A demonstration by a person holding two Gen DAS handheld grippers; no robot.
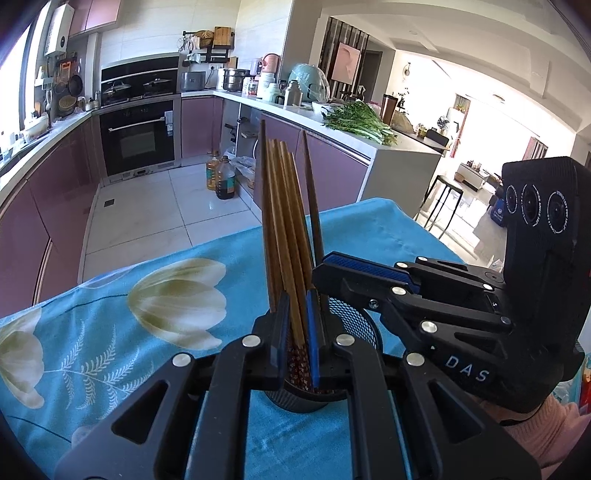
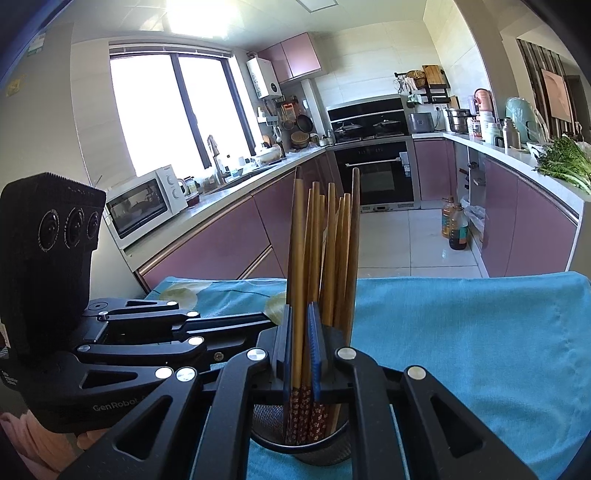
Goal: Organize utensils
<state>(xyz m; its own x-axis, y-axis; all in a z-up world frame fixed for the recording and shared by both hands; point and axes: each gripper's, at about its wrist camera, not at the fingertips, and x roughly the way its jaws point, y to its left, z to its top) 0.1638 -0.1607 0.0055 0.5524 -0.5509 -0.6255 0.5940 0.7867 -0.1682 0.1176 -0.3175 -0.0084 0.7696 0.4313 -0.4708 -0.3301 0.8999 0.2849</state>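
Daylight poured through the big kitchen window (image 2: 173, 110), blown out to pure white, and a ceiling panel (image 2: 195, 14) flared just as hard, while in the left wrist view the living room (image 1: 480, 122) beyond the counter was washed pale. The white floor tiles (image 1: 147, 206) threw back soft reflections, and the blue tablecloth (image 2: 461, 332) lay evenly lit with only faint shadows. Both views bent strongly at the edges, corners falling to black, yet close things stayed sharp.

Blue floral tablecloth (image 1: 110, 314), leafy greens (image 1: 356, 120) on counter, oil bottles (image 1: 221, 177) on floor, white toaster oven (image 2: 147, 201).
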